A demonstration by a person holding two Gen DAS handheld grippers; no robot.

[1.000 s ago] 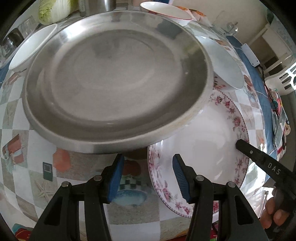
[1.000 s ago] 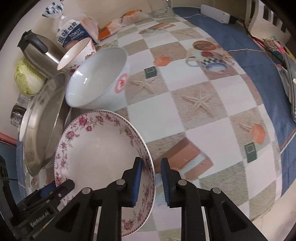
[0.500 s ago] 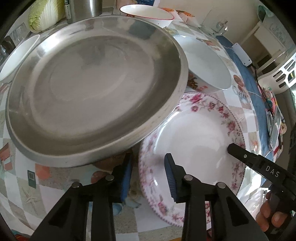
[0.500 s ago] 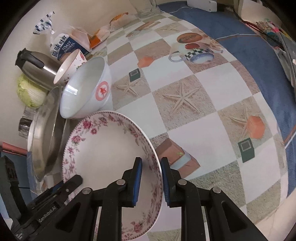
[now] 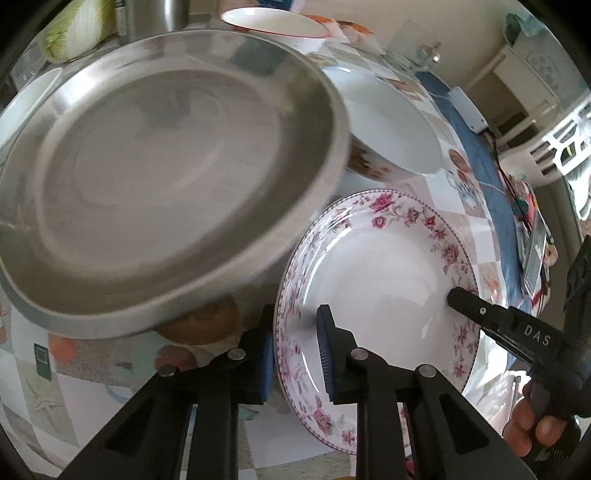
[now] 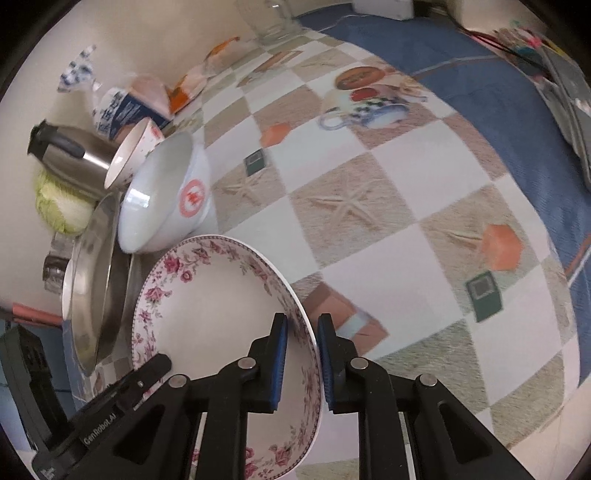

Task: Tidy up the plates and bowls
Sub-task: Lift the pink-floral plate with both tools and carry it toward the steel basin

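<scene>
A white plate with a pink floral rim [image 5: 376, 273] [image 6: 210, 314] is held up off the table between both grippers. My left gripper [image 5: 295, 354] is shut on its near-left rim. My right gripper [image 6: 300, 362] is shut on the opposite rim, and its finger shows in the left wrist view [image 5: 491, 321]. A large steel plate [image 5: 159, 173] [image 6: 96, 280] sits to the left of the floral plate. A white bowl with a red emblem [image 6: 166, 199] [image 5: 388, 125] stands beyond them. A smaller white bowl [image 5: 273, 24] [image 6: 133, 151] is farther back.
A steel kettle [image 6: 70, 155], a cabbage [image 6: 59, 206] and a bread bag [image 6: 118, 107] stand along the back wall. The checkered tablecloth [image 6: 369, 221] stretches to the right, with a blue border [image 6: 517, 110]. Another white bowl rim [image 5: 26, 99] peeks out at the far left.
My left gripper has moved right from the steel plate and closed on the floral plate's rim. The floral plate has tilted and lifted, held by both grippers.
</scene>
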